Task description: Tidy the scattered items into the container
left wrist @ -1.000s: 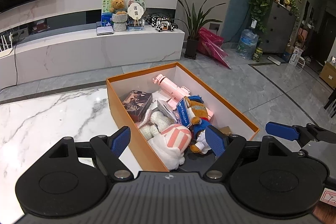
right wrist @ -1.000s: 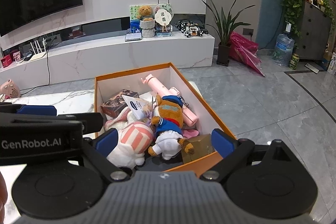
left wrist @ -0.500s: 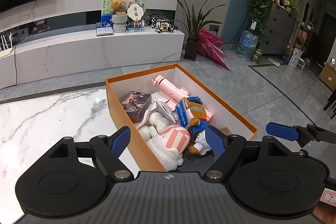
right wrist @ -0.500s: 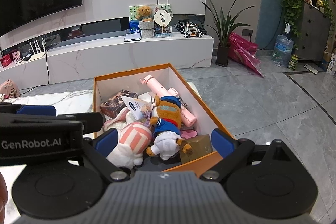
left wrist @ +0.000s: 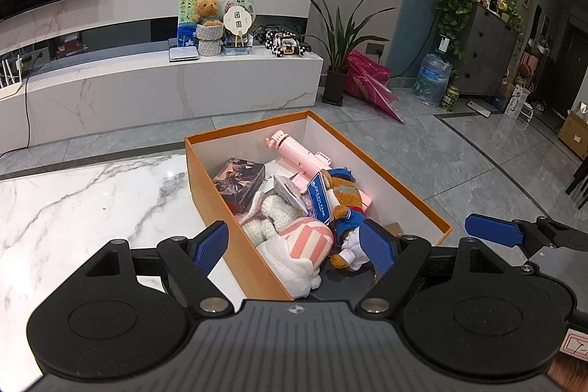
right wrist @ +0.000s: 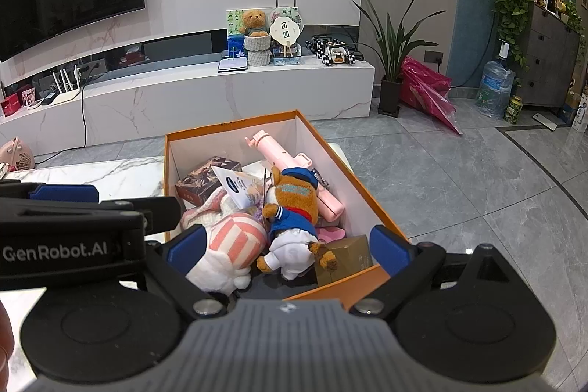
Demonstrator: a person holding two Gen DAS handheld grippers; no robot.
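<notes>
Your left gripper (left wrist: 296,247) is matte black, with two round discs flanking a ribbed grey centre plate that bears a small cross mark. Silver screw heads sit at the linkage pivots, and ridged blue pads line its jaws. Your right gripper (right wrist: 284,247) is built the same way. White "GenRobot.AI" lettering runs along the left gripper's black side in the right wrist view.

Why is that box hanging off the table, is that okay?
The orange box sits at the marble table's edge, and its right side seems to overhang the floor. A nudge might tip it. The toys inside are just piled loosely.
</notes>
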